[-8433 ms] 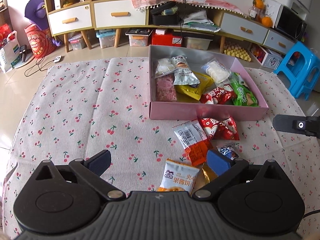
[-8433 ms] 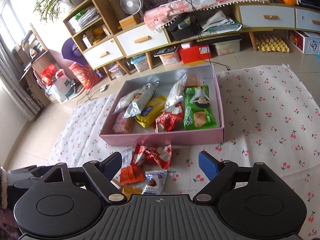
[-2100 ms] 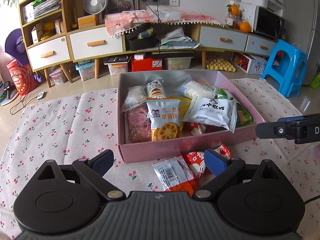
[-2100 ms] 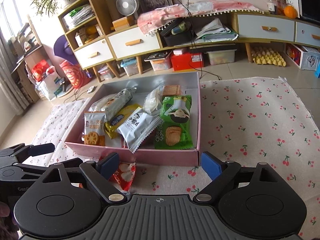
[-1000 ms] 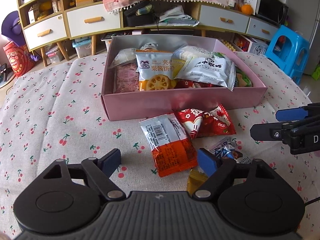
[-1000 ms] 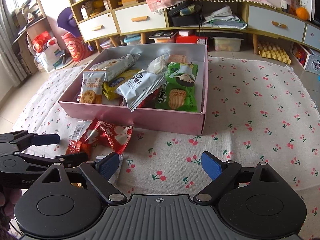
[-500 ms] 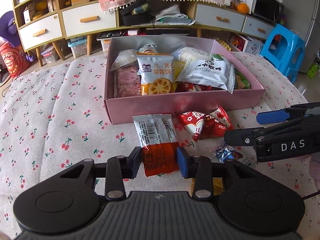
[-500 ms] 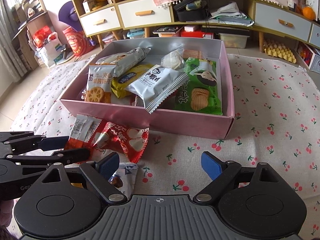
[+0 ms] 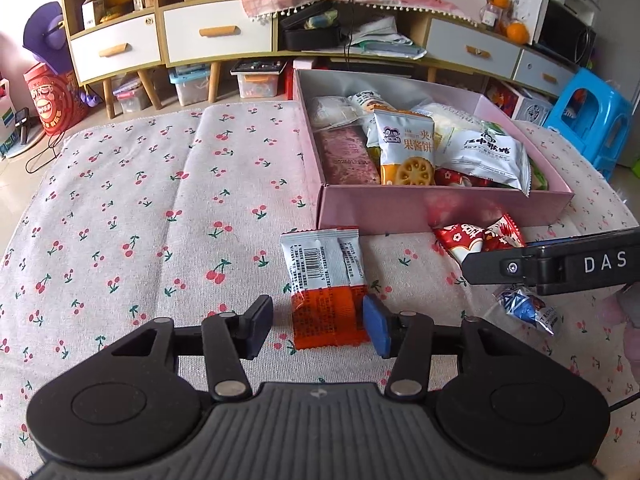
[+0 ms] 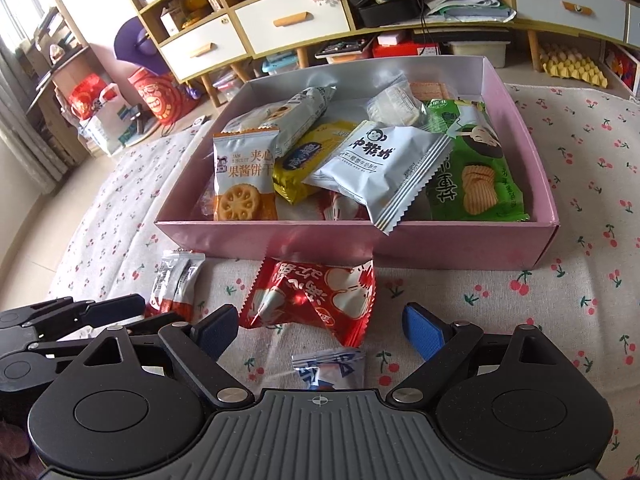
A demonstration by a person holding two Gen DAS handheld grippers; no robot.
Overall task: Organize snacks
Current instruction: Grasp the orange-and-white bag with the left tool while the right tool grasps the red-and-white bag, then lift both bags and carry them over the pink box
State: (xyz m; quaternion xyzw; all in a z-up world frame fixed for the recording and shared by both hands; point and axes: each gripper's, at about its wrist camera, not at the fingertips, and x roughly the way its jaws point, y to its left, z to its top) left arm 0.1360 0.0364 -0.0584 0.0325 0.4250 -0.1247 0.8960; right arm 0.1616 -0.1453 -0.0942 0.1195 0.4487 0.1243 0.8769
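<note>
The orange-and-silver packet (image 9: 325, 285) lies at six o'clock of the pink box (image 9: 420, 208); our left gripper (image 9: 318, 326) straddles its orange end, narrowly apart. We should close squarely; right gripper (image 10: 320, 330) gapes wide.

Wooden drawer cabinets (image 9: 200, 40) (cluttered) line a white wall.

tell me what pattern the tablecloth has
Small red cherries on pale cloth, clearest in the left wrist view.
</note>
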